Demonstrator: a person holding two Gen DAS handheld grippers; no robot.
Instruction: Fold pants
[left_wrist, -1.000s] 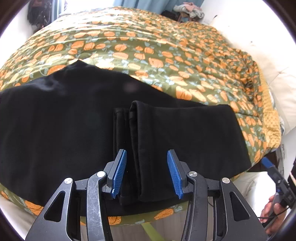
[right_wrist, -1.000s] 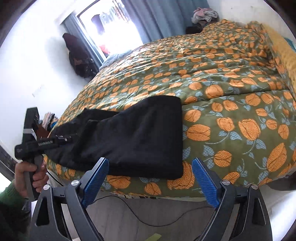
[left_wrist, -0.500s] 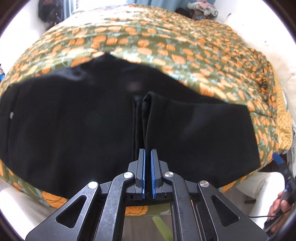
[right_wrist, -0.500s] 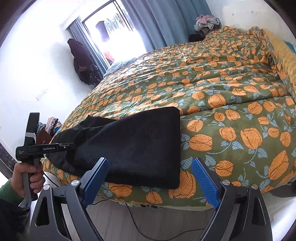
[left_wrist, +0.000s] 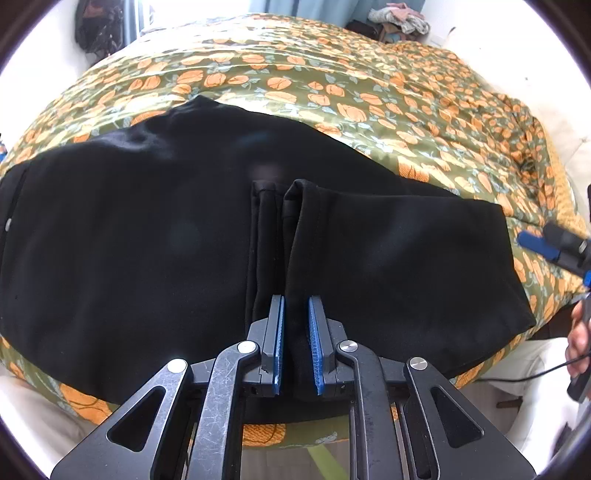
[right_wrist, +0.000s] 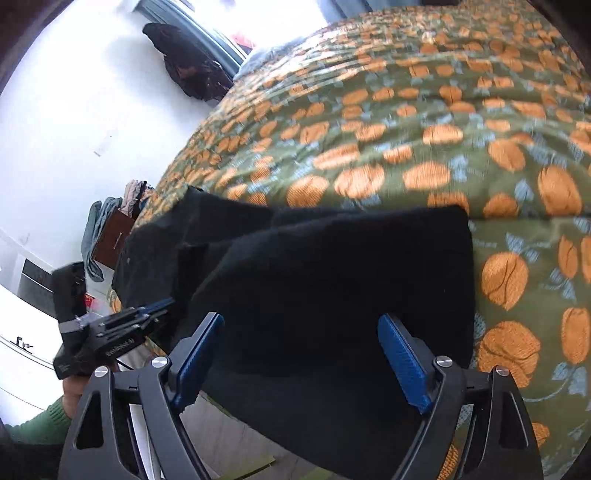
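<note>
Left wrist view: my left gripper (left_wrist: 295, 341) has its jaws narrowly parted around the hem edge of the black pants (left_wrist: 147, 236), which lie folded across the flowered bedspread (left_wrist: 369, 92). My right gripper (right_wrist: 303, 354) is spread wide, empty, over the pants' right folded end.
</note>
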